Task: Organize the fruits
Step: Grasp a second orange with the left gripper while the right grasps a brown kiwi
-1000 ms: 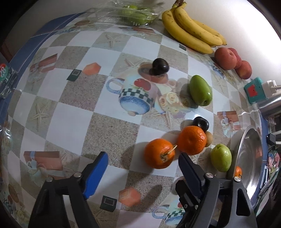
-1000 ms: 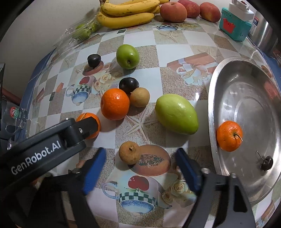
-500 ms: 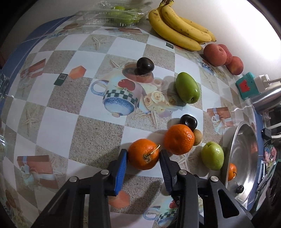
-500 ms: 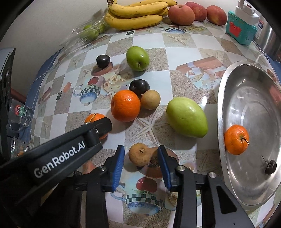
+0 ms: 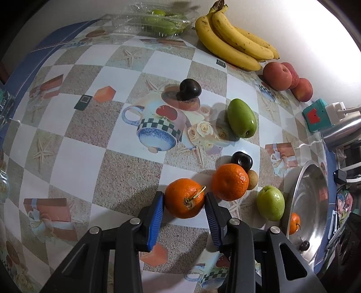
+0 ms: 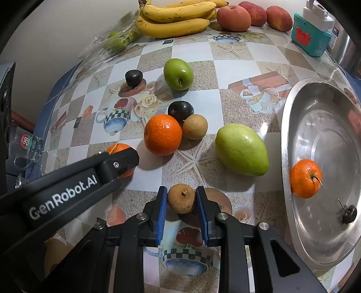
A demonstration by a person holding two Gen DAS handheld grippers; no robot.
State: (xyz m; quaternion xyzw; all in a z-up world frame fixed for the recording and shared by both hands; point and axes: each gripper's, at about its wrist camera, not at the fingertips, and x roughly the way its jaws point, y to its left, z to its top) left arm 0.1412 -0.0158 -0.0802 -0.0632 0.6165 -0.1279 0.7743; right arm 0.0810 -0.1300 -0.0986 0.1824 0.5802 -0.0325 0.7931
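Note:
My left gripper (image 5: 183, 199) is shut on an orange with a stem (image 5: 184, 198), low over the patterned table; it also shows in the right wrist view (image 6: 120, 157), half hidden behind the left gripper's arm. My right gripper (image 6: 181, 198) is shut on a small brown round fruit (image 6: 181, 198). A second orange (image 6: 163, 134), a dark plum (image 6: 180, 111) and another brown fruit (image 6: 195, 127) cluster together. A green guava (image 6: 241, 152) lies next to the steel bowl (image 6: 291, 126), which holds an orange (image 6: 305, 178) and a small dark fruit (image 6: 349, 214).
A green apple (image 6: 178, 74) and a second plum (image 6: 134, 77) lie mid-table. Bananas (image 6: 176, 17), red apples (image 6: 234, 18) and a clear pack of green fruit (image 6: 117, 38) line the back wall. A teal box (image 6: 309, 38) stands at the far right.
Both grippers went from wide open to shut, the left on the stemmed orange and the right on the brown fruit, and both moved forward.

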